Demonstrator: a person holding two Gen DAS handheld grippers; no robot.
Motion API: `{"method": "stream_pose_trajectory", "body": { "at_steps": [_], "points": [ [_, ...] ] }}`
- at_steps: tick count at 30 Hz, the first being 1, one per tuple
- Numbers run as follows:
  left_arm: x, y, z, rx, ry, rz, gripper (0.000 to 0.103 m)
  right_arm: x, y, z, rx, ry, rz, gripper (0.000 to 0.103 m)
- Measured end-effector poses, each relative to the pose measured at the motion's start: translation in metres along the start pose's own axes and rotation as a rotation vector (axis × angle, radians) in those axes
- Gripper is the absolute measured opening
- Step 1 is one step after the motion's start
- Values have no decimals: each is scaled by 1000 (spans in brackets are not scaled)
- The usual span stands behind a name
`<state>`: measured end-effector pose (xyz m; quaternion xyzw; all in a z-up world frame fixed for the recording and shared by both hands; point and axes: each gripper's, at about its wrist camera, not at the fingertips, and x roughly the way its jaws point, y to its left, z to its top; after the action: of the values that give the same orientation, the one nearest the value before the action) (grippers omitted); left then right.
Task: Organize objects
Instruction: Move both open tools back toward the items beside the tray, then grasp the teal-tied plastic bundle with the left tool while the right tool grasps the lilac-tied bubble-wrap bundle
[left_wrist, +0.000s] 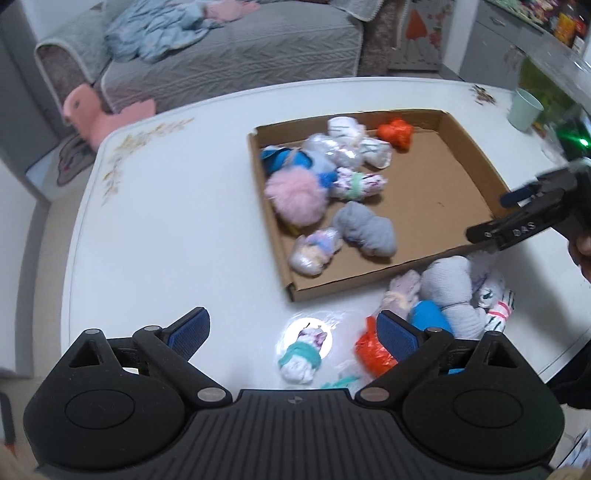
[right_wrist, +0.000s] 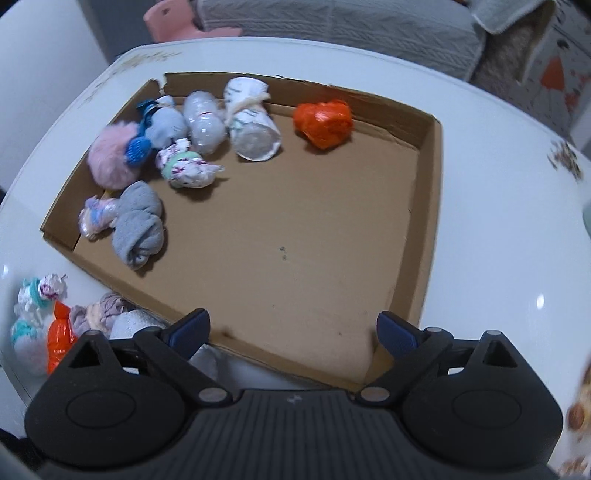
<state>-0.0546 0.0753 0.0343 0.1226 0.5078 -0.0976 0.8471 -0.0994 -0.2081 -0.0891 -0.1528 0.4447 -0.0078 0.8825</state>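
Cardboard tray (right_wrist: 430, 192) sits on the white counter (left_wrist: 166, 221), holding rolled socks along its left side, among them a grey sock roll (right_wrist: 138, 229) and an orange bundle (right_wrist: 323, 123). More sock bundles (left_wrist: 447, 295) lie on the counter beside the tray. My left hand-held gripper (left_wrist: 293, 328) and right hand-held gripper (right_wrist: 293, 328) are both spread wide, holding nothing.
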Motion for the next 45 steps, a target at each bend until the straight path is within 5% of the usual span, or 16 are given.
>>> {"method": "stream_pose_trajectory", "body": {
  "at_steps": [11,18,24,28,40,45],
  "points": [
    [40,11,-18,11,58,76,98,-25,22,-16,-91,-38,-47,96],
    [60,-3,-23,117,36,113,98,-52,14,-32,-28,-106,48,96],
    [73,-11,-28,150,36,96,97,-37,29,-33,-72,-51,122,73],
    [84,-11,-32,153,66,85,91,-19,36,-38,-102,7,117,59],
    [97,-12,-38,153,110,44,66,5,47,-40,-153,64,158,51],
    [96,-8,-33,118,112,18,39,8,53,-38,-180,72,182,39]
  ]
}}
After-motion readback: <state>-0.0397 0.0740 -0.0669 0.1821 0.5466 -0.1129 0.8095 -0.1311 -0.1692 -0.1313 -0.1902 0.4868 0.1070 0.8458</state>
